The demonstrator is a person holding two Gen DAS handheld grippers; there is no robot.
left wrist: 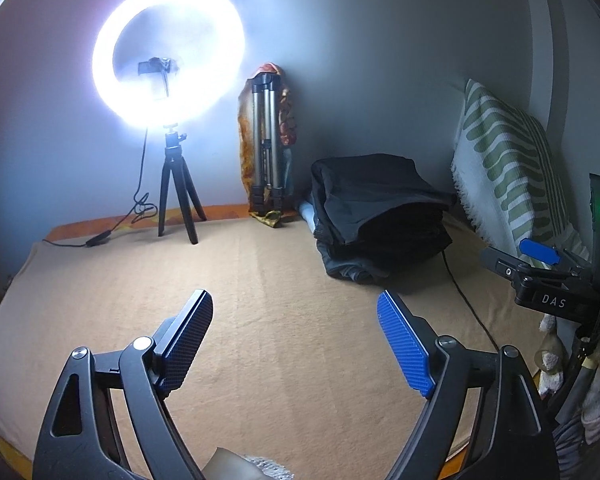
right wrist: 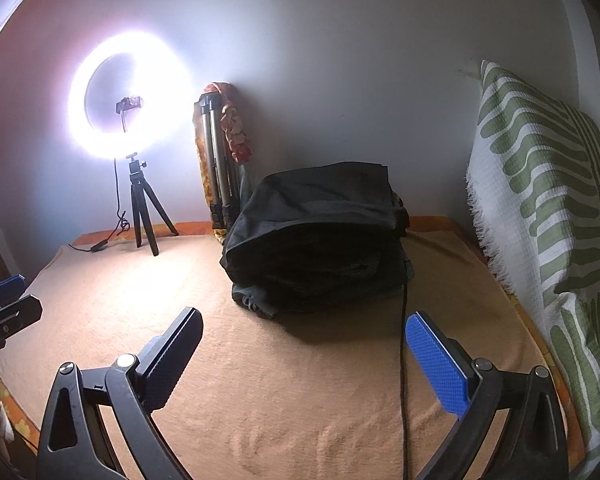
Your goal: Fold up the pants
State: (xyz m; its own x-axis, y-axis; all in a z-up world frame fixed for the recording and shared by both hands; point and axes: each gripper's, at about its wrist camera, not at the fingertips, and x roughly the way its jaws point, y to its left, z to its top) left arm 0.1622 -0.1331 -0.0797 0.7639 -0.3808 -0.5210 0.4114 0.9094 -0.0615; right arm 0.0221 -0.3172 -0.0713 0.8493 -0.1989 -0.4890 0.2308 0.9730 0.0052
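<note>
A stack of folded dark pants [left wrist: 379, 208] lies at the back right of the tan blanket [left wrist: 260, 300]; it also shows in the right wrist view [right wrist: 319, 240], straight ahead. My left gripper [left wrist: 296, 304] is open and empty, held over bare blanket, left of and nearer than the stack. My right gripper [right wrist: 303, 324] is open and empty, just in front of the stack. The right gripper also shows at the right edge of the left wrist view [left wrist: 539, 264], and the left gripper at the left edge of the right wrist view [right wrist: 8, 296].
A lit ring light on a small black tripod [left wrist: 172, 80] stands at the back left, its cable [left wrist: 100, 236] trailing left. A folded silver tripod [left wrist: 266, 144] leans against the wall. A green-and-white pillow [right wrist: 539, 200] stands at the right. A black cable [right wrist: 403, 360] runs across the blanket.
</note>
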